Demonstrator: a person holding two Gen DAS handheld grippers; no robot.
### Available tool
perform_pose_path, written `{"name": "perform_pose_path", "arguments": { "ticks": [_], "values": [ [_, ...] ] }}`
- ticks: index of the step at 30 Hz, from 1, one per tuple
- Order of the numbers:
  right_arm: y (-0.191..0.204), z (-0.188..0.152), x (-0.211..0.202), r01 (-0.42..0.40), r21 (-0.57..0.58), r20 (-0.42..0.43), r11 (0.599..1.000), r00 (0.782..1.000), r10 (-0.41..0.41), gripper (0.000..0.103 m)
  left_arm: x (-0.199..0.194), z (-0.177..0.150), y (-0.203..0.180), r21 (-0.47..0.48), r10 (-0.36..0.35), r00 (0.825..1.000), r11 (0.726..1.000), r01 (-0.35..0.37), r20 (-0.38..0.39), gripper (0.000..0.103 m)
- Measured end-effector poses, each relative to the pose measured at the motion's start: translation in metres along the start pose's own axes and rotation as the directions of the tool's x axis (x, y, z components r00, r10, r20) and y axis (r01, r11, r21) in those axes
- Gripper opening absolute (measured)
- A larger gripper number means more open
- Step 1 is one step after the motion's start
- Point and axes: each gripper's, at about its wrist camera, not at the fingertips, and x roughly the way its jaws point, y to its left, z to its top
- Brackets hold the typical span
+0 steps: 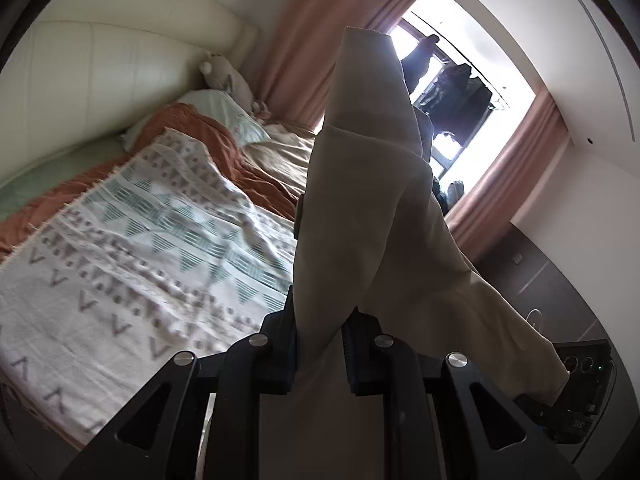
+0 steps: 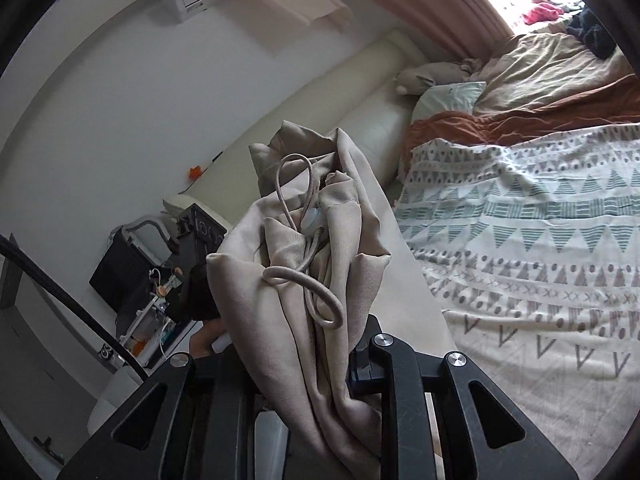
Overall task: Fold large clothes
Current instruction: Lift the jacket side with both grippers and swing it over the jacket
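Beige garment [image 1: 372,216] pinched between left gripper [image 1: 320,320] pads, fabric rising toward 12 o'clock, well above patterned blanket [image 1: 152,248] at 9 o'clock. Gripper pitched slightly downward, rolled so bed [image 1: 264,152] sat tilted. Same garment's bunched end with drawstring [image 2: 308,264] clamped in right gripper [image 2: 316,344], likewise tilted, blanket at 3 o'clock. Opposite gripper seen at 9 o'clock there, at 4 o'clock in left view.

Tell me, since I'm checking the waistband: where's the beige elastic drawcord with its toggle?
In the right wrist view, the beige elastic drawcord loops over the bunched beige garment clamped in the right gripper, left of the patterned blanket.
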Motion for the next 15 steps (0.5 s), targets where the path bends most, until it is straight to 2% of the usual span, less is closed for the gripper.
{"name": "perform_pose_path", "arguments": {
  "ticks": [9, 15],
  "values": [
    [0.034, 0.023, 0.132, -0.090, -0.033, -0.129, 0.995, 0.988, 0.085, 0.018, -0.065, 0.031, 0.084, -0.057, 0.119, 0.991, 0.992, -0.115, 0.065, 0.020],
    [0.075, 0.023, 0.223, -0.126, -0.083, -0.211, 0.989, 0.972, 0.106, 0.018, -0.106, 0.049, 0.134, -0.089, 0.211, 0.971, 0.975, -0.202, 0.110, 0.019]
  ]
}}
